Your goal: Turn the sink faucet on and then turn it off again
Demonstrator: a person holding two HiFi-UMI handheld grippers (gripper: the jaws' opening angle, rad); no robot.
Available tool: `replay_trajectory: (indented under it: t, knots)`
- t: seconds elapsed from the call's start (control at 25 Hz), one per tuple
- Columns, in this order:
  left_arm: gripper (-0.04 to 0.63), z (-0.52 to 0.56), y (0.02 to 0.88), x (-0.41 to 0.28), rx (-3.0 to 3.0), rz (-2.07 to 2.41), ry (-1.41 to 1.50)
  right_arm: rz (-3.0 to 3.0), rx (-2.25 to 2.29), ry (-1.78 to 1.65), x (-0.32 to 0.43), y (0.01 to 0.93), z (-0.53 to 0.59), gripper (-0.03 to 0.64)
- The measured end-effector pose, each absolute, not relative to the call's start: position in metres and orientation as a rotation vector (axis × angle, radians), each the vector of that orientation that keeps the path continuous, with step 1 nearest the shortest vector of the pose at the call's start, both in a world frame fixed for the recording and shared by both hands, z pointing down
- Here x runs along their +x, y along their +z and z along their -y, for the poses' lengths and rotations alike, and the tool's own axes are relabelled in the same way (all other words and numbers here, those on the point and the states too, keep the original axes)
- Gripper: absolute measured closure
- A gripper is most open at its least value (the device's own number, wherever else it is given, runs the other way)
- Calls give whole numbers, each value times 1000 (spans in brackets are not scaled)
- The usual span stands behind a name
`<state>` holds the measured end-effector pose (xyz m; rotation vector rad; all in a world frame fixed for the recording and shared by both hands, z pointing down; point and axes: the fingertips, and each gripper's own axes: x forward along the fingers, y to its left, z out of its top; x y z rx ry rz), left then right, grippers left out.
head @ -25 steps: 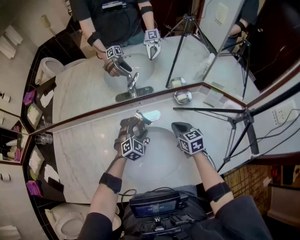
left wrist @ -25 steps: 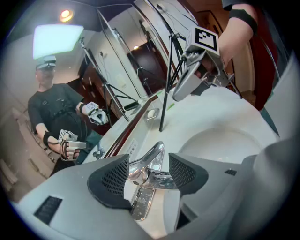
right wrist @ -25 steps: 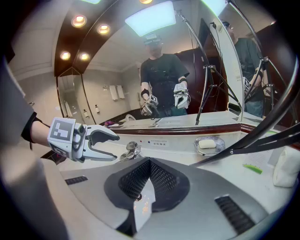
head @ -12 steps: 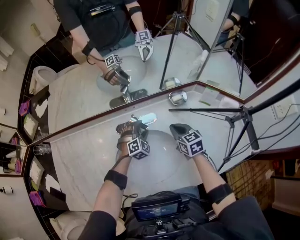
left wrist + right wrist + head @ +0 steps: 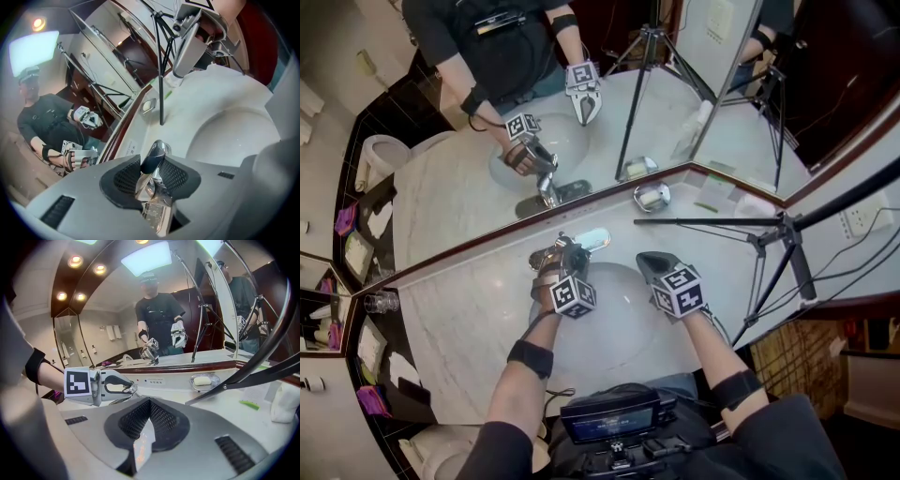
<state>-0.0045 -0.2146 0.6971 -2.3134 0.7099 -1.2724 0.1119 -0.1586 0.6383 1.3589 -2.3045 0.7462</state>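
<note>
Marble desk (image 5: pixel 459 300) carries a white basin (image 5: pixel 619 323), and the chrome faucet (image 5: pixel 589 238) stands at its far rim, right against the mirror (image 5: pixel 478 178). The left claw (image 5: pixel 565 253) has just been closing and now grips the faucet's lever (image 5: pixel 153 152) between both pads. The right claw (image 5: pixel 149 404) hangs over the basin just beside it, jaws pressed together and empty. Further right along the mirror sits a soap dish (image 5: pixel 652 197) holding a bar. A black tripod (image 5: pixel 787 234) stretches one leg across the desk beyond the right claw. A glass (image 5: pixel 386 277) stands at the far left.
</note>
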Motion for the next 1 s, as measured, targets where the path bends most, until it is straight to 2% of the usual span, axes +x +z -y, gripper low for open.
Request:
replay_trajectory:
  t: [1.0]
  knots:
    - [485,230,682,-19,-2528,-833,-1214,2323,1344,746,105,637,163,594]
